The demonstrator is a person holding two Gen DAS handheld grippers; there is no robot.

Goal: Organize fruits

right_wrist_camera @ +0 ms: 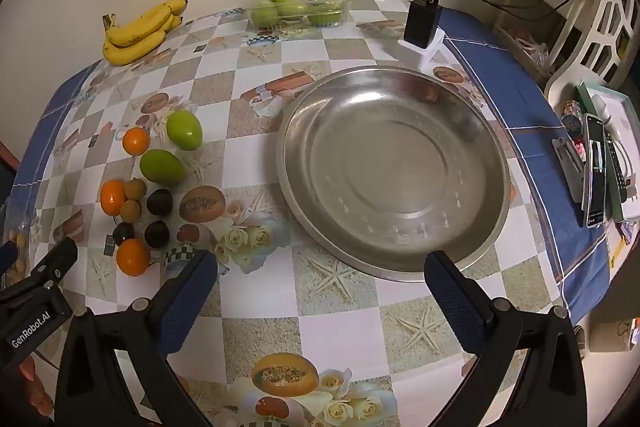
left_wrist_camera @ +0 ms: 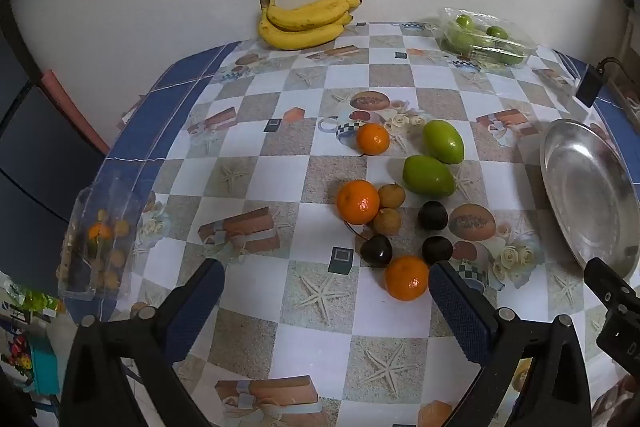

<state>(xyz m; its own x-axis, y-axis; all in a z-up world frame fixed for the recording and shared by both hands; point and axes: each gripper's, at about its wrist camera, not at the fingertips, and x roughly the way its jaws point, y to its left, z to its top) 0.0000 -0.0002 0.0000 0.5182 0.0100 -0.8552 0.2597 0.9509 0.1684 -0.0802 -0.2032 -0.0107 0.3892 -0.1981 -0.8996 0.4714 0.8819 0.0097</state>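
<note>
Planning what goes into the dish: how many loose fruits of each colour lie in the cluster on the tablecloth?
Orange fruits: 3
Green fruits: 2
Brown fruits: 2
Dark fruits: 3
Total: 10

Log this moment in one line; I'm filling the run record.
left hand-held gripper open, empty | right hand-held gripper open, empty | metal dish empty | oranges on table

Checked, picture-printed tablecloth with blue border (right_wrist_camera: pixel 256 311) over the table. Black rectangular charger block in a white stand (right_wrist_camera: pixel 422 23) near the far edge, cable plugged in. Upright black smartphone (right_wrist_camera: pixel 595 171) beside a white tray (right_wrist_camera: pixel 624 131) off to the right.
</note>
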